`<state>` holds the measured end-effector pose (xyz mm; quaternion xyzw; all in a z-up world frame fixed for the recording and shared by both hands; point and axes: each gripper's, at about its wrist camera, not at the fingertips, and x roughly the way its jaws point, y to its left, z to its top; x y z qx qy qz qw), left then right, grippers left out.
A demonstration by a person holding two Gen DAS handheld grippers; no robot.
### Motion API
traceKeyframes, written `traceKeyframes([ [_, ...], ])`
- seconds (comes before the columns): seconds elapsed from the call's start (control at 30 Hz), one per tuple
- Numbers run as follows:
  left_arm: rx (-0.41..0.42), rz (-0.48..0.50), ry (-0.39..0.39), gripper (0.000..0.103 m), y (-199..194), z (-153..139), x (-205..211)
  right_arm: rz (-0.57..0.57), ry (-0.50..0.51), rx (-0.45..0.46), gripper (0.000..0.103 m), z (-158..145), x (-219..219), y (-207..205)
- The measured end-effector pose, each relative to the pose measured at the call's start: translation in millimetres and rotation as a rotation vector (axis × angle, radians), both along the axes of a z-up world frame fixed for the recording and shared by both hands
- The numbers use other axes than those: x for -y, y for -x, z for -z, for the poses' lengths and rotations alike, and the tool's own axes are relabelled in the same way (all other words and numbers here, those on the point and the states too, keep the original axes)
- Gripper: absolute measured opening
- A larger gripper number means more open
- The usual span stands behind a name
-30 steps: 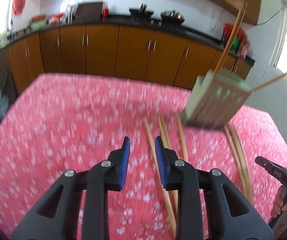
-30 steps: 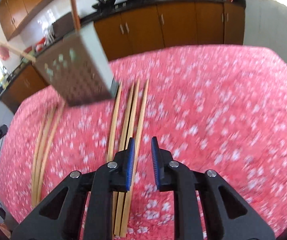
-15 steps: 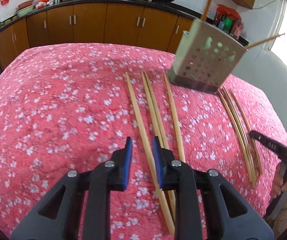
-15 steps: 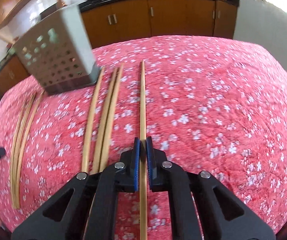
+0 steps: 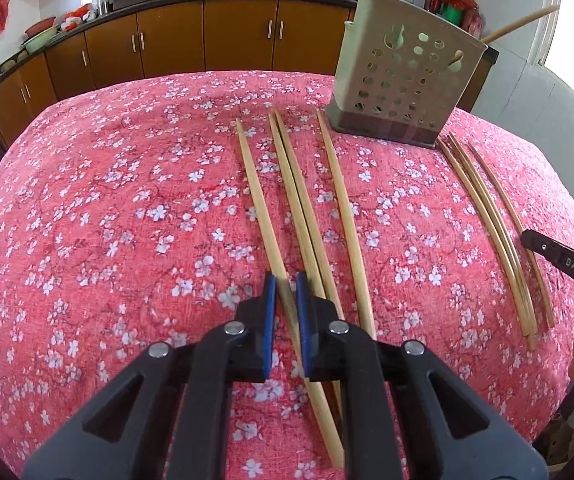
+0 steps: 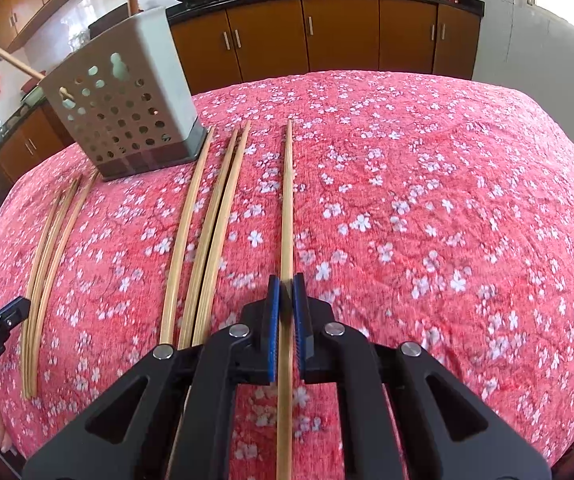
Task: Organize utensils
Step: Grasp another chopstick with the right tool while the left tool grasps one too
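**Both grippers closed on chopsticks beside the holder**

A square, pale grey-green plastic utensil holder (image 5: 403,80) with round holes and a dark base stood upright on the table, which was covered by a red cloth printed with white blossoms (image 5: 107,208). A few wooden sticks rose out of the holder's top.

Four long, pale bamboo chopsticks lay in front of the holder, running away from its base toward the cameras: a touching pair in the middle (image 5: 299,200) and a single one on each side. The left gripper (image 5: 286,292) stood over the near end of one single chopstick (image 5: 253,184), the one farthest from the holder in that view. Its blue-padded jaws were closing, nearly together, with that chopstick between them and the pads pressing on it.

The right gripper (image 6: 285,292) held another single bamboo chopstick (image 6: 287,200), the one farthest from the holder in its own view. Its jaws were all but closed on the stick, which passed straight between the pads.

On the holder's other side lay a separate bundle of thinner, darker bamboo chopsticks (image 5: 487,216), close together and slightly curved. Brown wooden kitchen cabinets (image 5: 239,36) stood behind the holder.
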<state>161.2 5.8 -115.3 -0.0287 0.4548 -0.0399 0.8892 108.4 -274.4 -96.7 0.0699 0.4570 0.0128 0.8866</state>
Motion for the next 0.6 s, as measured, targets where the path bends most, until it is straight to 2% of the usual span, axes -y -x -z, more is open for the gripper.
traceKeyframes([
  [0.37, 0.022, -0.074, -0.032, 0.009, -55, 3, -40, 0.034, 0.003, 0.034, 0.008, 3, 8, -24],
  [0.5, 0.045, -0.070, -0.049, 0.009, -60, 5, -41, 0.039, 0.019, 0.046, 0.008, 6, 5, -31],
  [0.6, 0.045, -0.075, -0.012, 0.009, -60, 4, -45, 0.034, 0.028, 0.052, 0.008, 8, 5, -33],
])
